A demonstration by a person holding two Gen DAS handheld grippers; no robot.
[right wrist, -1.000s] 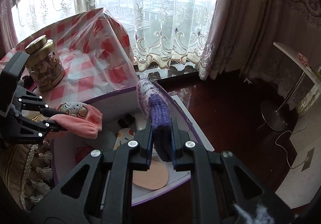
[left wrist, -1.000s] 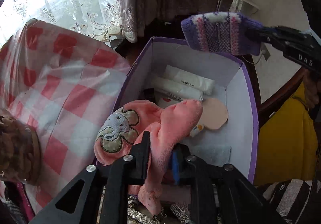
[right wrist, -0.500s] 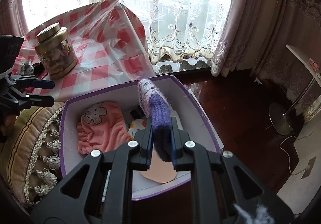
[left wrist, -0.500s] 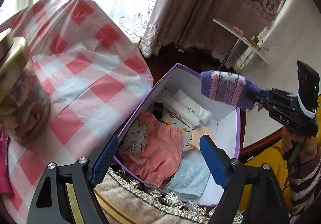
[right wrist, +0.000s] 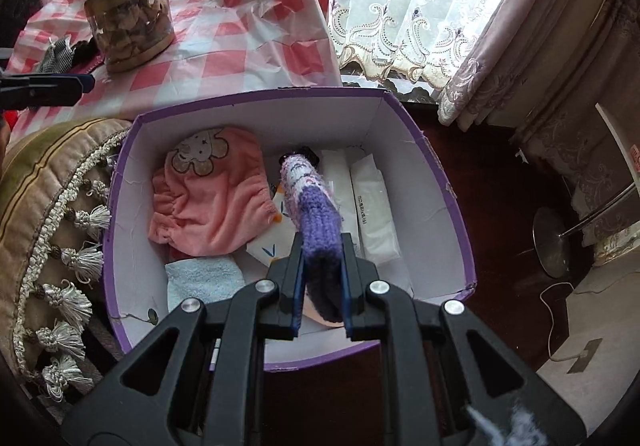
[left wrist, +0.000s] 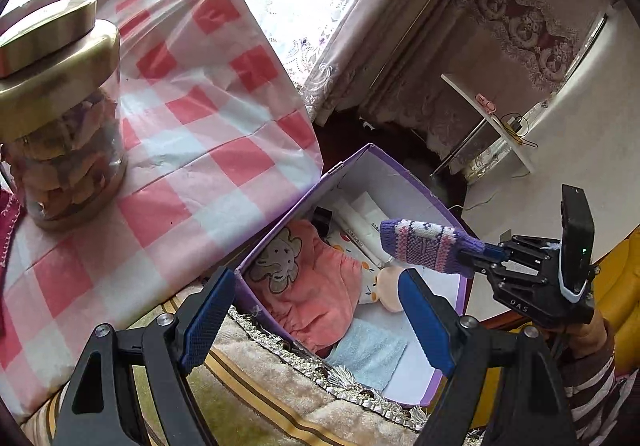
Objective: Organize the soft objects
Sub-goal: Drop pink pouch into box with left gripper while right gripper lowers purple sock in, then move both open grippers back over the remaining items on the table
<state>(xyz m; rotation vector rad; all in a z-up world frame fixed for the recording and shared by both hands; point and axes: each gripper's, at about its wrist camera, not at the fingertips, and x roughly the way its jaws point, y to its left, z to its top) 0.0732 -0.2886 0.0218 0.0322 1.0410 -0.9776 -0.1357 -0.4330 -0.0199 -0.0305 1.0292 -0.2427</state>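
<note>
Right gripper (right wrist: 322,278) pinches the purple knitted mitten (right wrist: 316,222) over the purple cardboard box (right wrist: 448,182); left gripper (left wrist: 316,310) gapes empty. An early release could drape it across the rim.

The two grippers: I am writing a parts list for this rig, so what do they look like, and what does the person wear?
Both are black linkage frames with silver pivot bolts and blue textured pads. The right gripper bears white letters "DAS" and a black camera block with a small green light and a white band. The sleeve is striped brown and white.

"DAS" on right tongs (left wrist: 478,260)
</note>
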